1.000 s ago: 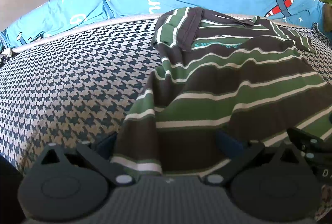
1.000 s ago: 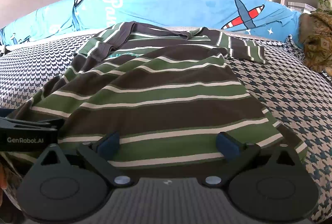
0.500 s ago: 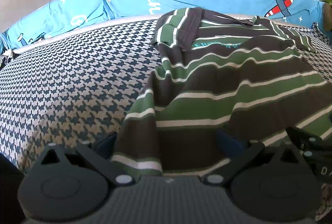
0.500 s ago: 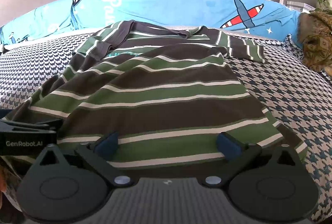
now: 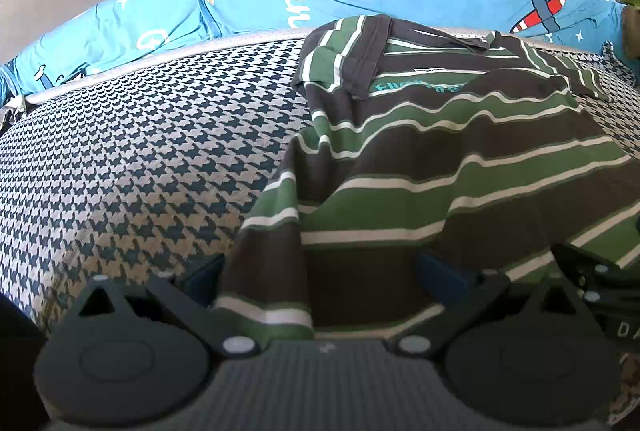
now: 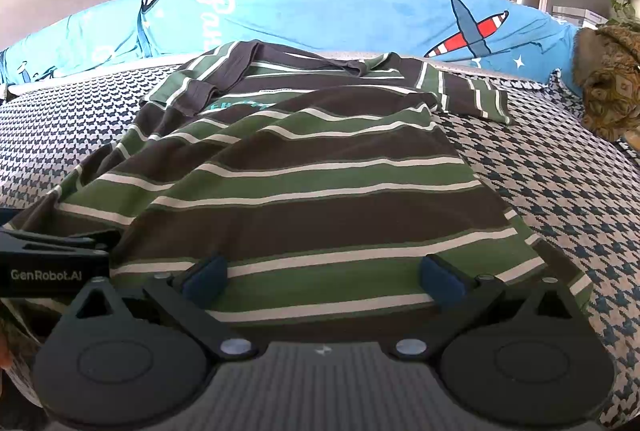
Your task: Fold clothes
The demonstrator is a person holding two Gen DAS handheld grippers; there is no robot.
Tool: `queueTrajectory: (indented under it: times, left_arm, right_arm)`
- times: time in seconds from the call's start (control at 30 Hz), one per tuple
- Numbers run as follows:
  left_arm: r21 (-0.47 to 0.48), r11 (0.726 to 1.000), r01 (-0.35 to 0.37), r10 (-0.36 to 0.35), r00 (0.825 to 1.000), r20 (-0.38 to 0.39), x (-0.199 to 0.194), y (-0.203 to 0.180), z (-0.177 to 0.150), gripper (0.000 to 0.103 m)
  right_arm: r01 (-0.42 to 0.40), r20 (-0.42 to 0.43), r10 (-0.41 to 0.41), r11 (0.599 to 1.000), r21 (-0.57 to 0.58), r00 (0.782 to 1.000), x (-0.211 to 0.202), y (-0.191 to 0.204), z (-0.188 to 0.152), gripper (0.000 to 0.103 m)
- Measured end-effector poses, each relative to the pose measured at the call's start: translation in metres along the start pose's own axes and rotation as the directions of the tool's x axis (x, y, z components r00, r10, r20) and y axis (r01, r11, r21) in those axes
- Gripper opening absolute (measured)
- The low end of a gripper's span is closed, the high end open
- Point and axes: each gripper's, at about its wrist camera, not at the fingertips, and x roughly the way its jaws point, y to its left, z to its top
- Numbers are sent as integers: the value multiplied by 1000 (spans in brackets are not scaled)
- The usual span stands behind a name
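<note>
Houndstooth bedcover (image 5: 132, 167) spans the bed, with a blue printed quilt (image 6: 360, 11) along its far edge. The green and brown striped shirt (image 6: 304, 183) lies spread on the cover, hem nearest. The left claw (image 5: 320, 271) and right claw (image 6: 322, 273) are both spread wide at the hem, gripping nothing.

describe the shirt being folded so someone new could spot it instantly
Start at the bed covered in a navy-and-white houndstooth sheet, backed by a long sky-blue bolster printed with planes. The striped T-shirt lies across that sheet, hem nearest both cameras. Nothing else there has its broad green and dark-brown bands split by thin white lines, with teal lettering below the collar.
</note>
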Motion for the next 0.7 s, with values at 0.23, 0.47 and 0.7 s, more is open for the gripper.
queueTrajectory:
  times: [0.23, 0.47, 0.7]
  left_arm:
    - [1, 1000, -2, 2, 1000, 4, 0, 0, -1, 103]
    - [3, 1000, -3, 3, 1000, 7, 0, -1, -1, 103]
    - [4, 1000, -3, 3, 1000, 9, 0, -2, -2, 103]
  right_arm:
    - [0, 3, 0, 1000, 0, 1000, 0, 0, 0, 103]
    - [1, 7, -1, 1000, -2, 1000, 0, -1, -1, 103]
    - [-1, 5, 1, 1000, 1, 1000, -1, -1, -1, 103]
